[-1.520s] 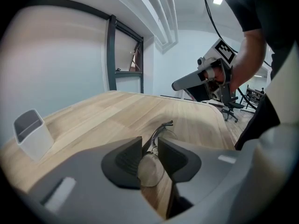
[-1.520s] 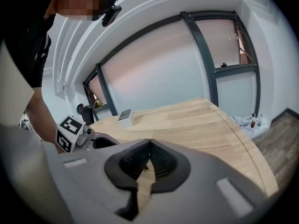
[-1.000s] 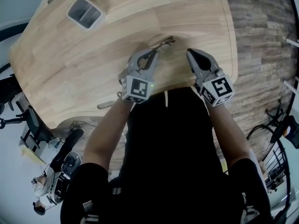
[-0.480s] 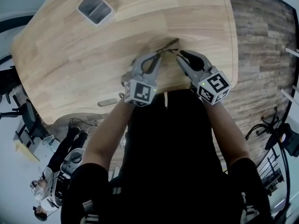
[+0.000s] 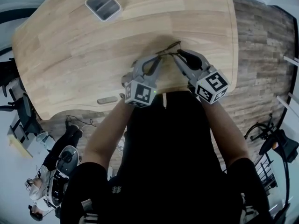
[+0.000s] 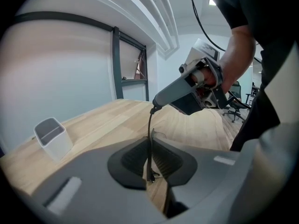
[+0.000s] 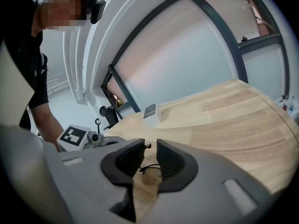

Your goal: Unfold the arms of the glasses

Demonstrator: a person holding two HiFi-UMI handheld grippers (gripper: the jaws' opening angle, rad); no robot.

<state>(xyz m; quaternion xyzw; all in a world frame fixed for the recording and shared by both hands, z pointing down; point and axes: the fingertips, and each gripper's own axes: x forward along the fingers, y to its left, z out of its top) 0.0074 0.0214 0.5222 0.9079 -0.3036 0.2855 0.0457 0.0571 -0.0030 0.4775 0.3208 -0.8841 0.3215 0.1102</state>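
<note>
The left hand-held gripper (image 5: 158, 58), angled down toward the pale wooden surface (image 5: 84, 50), is clamped on the thin dark wire-framed glasses (image 5: 167, 47), evidently to steady them. The right hand-held gripper (image 5: 179, 56) sits close alongside, tilted likewise. Its jaws have just been opening, and one temple lies unpinched in the gap, apparently so it can be swung out.

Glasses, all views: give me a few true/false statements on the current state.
1. The left gripper is shut on the glasses. True.
2. The right gripper is clamped shut. False: its jaws stand apart, having just been opening, with the glasses showing in the gap, unpressed.
3. The white container sits on the table. True.
4. The glasses lie inside the white container. False: they are at the grippers, well apart from it.
</note>
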